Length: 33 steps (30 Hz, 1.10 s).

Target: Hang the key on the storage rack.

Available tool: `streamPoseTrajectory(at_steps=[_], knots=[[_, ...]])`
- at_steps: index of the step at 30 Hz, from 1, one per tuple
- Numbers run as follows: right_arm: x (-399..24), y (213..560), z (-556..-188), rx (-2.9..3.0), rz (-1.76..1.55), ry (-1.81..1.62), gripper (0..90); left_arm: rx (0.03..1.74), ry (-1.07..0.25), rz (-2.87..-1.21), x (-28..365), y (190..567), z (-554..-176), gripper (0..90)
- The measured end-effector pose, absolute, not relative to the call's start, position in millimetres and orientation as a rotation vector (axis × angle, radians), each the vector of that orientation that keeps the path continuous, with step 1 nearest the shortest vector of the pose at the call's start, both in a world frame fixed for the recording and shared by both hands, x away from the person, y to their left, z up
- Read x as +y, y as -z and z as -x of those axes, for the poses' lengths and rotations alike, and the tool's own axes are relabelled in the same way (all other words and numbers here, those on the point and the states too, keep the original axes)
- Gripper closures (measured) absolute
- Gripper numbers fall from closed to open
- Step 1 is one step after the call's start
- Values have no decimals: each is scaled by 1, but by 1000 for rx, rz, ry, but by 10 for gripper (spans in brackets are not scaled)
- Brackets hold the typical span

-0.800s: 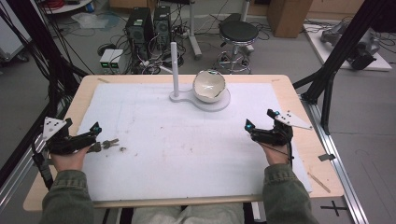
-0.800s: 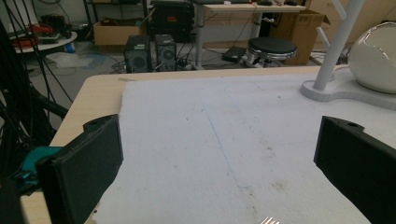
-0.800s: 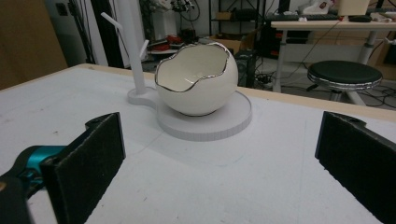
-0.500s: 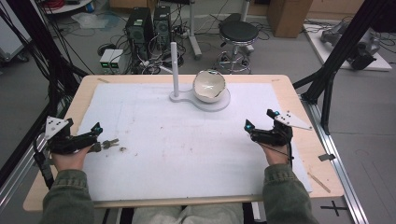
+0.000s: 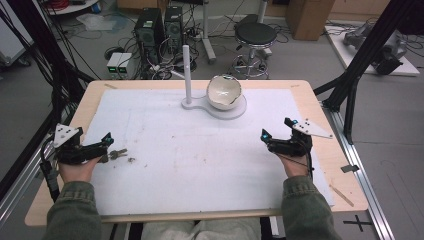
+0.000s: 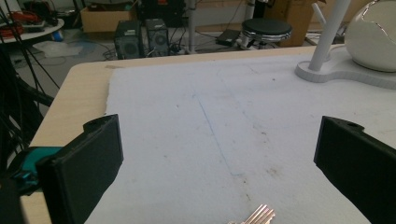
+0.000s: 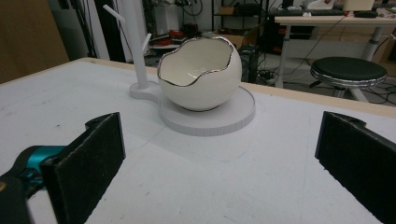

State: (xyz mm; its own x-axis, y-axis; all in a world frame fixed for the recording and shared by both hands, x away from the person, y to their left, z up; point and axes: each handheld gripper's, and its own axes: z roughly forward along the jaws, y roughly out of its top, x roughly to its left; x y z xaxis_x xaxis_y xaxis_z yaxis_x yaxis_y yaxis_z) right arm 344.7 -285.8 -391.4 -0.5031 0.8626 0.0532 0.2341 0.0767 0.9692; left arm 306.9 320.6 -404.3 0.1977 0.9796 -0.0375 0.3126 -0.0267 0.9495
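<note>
Keys (image 5: 118, 154) lie flat on the white mat (image 5: 200, 165) just off the left gripper (image 5: 102, 147), jaws spread wide and empty; to pick them well, lower and centre the jaws over the bunch before closing. Right gripper (image 5: 274, 140) rests spread too, well apart from the egg-shaped bowl (image 5: 224, 92). Nothing has shifted since the earlier frames.

We find our left gripper (image 6: 219, 163) with fingers (image 6: 84, 172) standing wide apart, nothing between them; keys (image 6: 254, 217) lie just below on the tabletop's (image 6: 84, 93) white mat (image 6: 210, 121).
</note>
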Motion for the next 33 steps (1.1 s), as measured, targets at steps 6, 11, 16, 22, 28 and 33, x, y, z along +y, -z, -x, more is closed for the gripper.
streamPoseTrajectory(at_steps=[6, 11, 16, 22, 28, 33], knots=[[-285, 392, -345, 1817, -1079, -1450, 5, 1264, -864, -1553, 316, 403, -311, 17], [-284, 393, -344, 1827, -1072, -1437, 5, 1233, -874, -1613, 309, 402, -315, 17], [-285, 393, -344, 1830, -1070, -1432, 5, 1203, -843, -1661, 300, 399, -322, 17], [-286, 393, -344, 1838, -1073, -1414, 5, 1190, -802, -1731, 296, 395, -329, 18], [-285, 393, -343, 1842, -1071, -1423, 5, 1194, -764, -1842, 291, 396, -334, 18], [-285, 394, -344, 1844, -1065, -1418, 5, 1187, -723, -1877, 290, 395, -336, 18]])
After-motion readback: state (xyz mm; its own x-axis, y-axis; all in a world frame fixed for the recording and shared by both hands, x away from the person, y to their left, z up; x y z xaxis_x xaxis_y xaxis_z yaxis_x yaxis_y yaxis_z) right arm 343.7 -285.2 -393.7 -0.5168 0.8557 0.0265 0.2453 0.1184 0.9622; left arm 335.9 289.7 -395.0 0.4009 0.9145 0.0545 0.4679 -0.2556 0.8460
